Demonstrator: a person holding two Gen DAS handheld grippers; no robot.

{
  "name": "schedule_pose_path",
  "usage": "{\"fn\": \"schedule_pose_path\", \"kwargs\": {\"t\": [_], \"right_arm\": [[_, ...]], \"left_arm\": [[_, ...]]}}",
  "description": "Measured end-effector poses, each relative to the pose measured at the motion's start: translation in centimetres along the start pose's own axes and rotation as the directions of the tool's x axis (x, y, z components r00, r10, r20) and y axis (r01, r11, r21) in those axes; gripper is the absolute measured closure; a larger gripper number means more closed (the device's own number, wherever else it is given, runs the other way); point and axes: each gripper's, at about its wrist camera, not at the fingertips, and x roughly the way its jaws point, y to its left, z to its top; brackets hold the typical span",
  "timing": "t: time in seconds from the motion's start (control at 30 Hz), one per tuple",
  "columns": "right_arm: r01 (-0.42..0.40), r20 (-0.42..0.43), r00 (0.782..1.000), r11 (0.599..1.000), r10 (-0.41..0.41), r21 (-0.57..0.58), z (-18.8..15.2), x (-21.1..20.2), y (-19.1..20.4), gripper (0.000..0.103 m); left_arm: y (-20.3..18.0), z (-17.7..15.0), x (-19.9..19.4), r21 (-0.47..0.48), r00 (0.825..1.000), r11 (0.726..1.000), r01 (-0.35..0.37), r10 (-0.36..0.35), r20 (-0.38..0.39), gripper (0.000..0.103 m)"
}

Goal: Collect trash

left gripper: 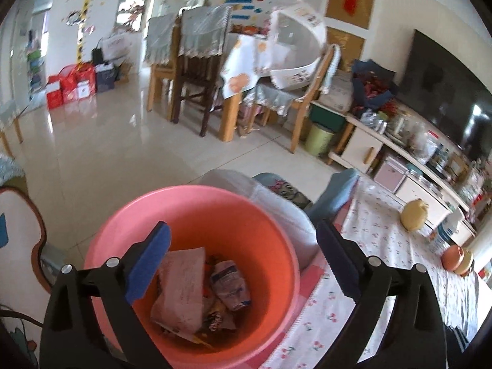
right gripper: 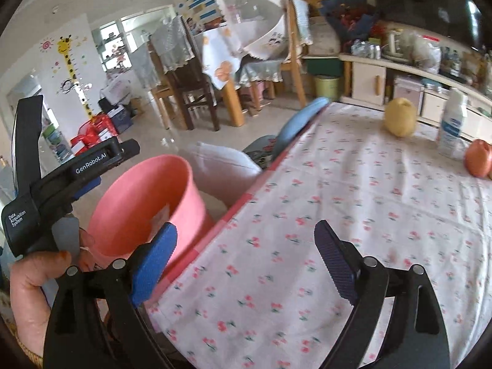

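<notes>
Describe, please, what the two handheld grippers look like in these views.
Both are black plastic with silver pivot pins. The left gripper and right gripper each carry ridged blue pads. White lettering reads GenRobot.AI and Data Acquisition System. No sleeve shows.

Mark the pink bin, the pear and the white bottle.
pink bin point(left gripper: 196, 196), left wrist view, far rim.
pear point(right gripper: 399, 117), right wrist view, middle of fruit.
white bottle point(right gripper: 452, 126), right wrist view, label.

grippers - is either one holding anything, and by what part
Nothing is held. The left gripper gapes open over the pink bin; the right gripper is open above the tablecloth.
</notes>
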Motion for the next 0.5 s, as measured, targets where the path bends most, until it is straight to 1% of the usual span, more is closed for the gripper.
{"fn": "schedule_pose_path", "kwargs": {"t": [0.07, 0.1, 0.23, 0.4, 0.5], "right_arm": [[0.018, 0.011, 1.0, 1.0, -0.018, 0.014, -0.3, -1.0, -0.8, 0.013], [0.028, 0.015, 0.999, 0.999, -0.028, 0.021, -0.4, -1.5, -1.2, 0.011], [0.064, 0.035, 0.997, 0.997, -0.065, 0.039, -1.0, -3.5, -2.6, 0.01], [0.13, 0.063, 0.989, 0.991, -0.131, 0.03, -2.2, -5.8, -3.9, 0.01], [0.167, 0.077, 0.983, 0.986, -0.168, 0.023, -2.9, -7.2, -4.6, 0.01]], "left_arm": [[-1.0, -0.2, -0.4, 0.018, 1.0, 1.0, 0.024, -0.024, 0.008, 0.007], [-1.6, -0.3, -0.8, 0.031, 0.999, 0.999, 0.04, -0.04, 0.014, 0.007], [-3.8, -0.6, -1.8, 0.077, 0.996, 0.994, 0.073, -0.076, 0.038, 0.006], [-6.7, -1.7, -3.0, 0.166, 0.991, 0.98, 0.11, -0.121, 0.053, 0.004], [-8.0, -2.4, -3.7, 0.202, 0.987, 0.97, 0.134, -0.149, 0.061, 0.004]]}}
